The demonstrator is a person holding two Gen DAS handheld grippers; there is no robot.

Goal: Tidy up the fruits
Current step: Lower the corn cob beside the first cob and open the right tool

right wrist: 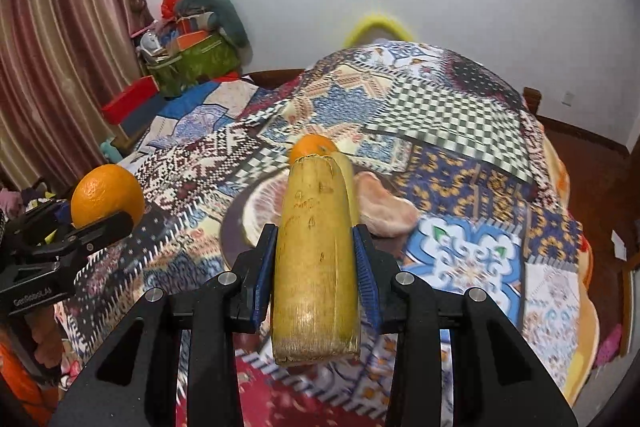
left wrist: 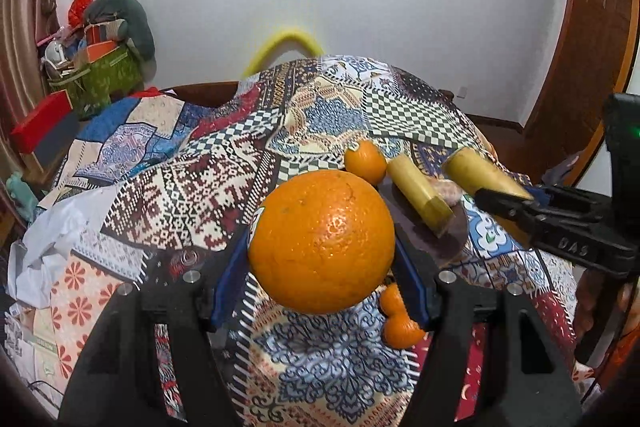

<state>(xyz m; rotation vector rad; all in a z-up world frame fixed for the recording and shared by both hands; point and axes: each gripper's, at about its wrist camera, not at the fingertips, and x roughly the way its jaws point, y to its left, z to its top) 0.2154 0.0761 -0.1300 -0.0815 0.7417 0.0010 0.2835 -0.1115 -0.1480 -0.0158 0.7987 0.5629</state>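
Note:
My left gripper (left wrist: 322, 251) is shut on a large orange (left wrist: 322, 241) and holds it above the patterned cloth; the orange also shows at the left of the right wrist view (right wrist: 107, 195). My right gripper (right wrist: 316, 259) is shut on a yellow sugarcane piece (right wrist: 316, 259), which also shows in the left wrist view (left wrist: 486, 175). A dark round plate (right wrist: 234, 227) ahead carries a second sugarcane piece (left wrist: 418, 193), peeled pomelo segments (right wrist: 386, 209) and a small orange (right wrist: 312, 147). Two small tangerines (left wrist: 400, 319) lie on the cloth under the left gripper.
A patchwork cloth (left wrist: 180, 187) covers the table. White crumpled paper (left wrist: 44, 247) lies at its left edge. A green bag of clutter (left wrist: 100, 75) and a red box (left wrist: 40, 123) stand at the back left. A yellow curved chair back (left wrist: 286, 45) rises behind the table.

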